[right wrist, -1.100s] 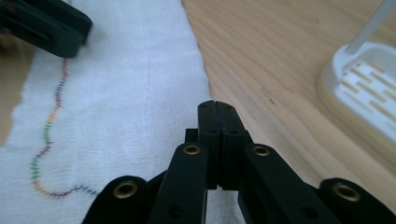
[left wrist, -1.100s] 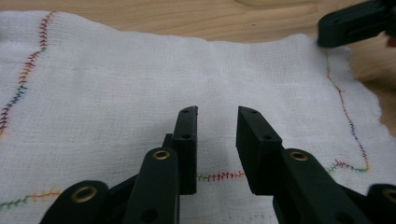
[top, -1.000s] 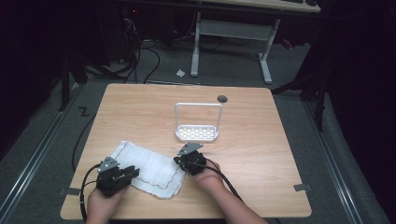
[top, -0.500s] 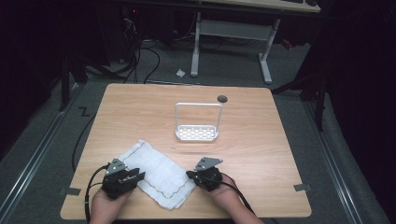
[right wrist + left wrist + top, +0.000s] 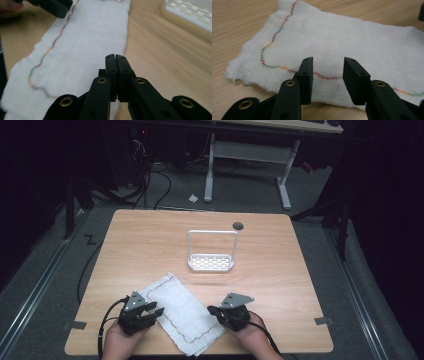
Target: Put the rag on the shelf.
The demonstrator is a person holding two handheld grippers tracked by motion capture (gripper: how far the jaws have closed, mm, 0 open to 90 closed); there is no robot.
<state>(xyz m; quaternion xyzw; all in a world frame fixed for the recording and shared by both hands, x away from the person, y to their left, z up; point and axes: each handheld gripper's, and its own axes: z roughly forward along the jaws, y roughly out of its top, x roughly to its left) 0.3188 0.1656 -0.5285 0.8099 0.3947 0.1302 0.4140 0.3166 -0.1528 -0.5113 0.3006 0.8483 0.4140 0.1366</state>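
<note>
White stitched cloth (image 5: 181, 312) laid flat at the table's (image 5: 150, 245) near edge, long axis run diagonally from near right to far left, left gripper (image 5: 151, 310) just opened over its left edge, nothing gripped, right gripper (image 5: 215, 310) pinched shut at its right edge, whether fabric is caught cannot be told, white rack (image 5: 211, 262) set beyond.

We see the cloth (image 5: 181, 314) lying flat on the desk (image 5: 280, 285) at its near edge, between the left tool (image 5: 156, 310) and the right tool (image 5: 214, 310). Behind it, well apart and near mid-desk, stands the rack (image 5: 212, 262). A hole (image 5: 238, 225) sits behind the rack by the far edge.
</note>
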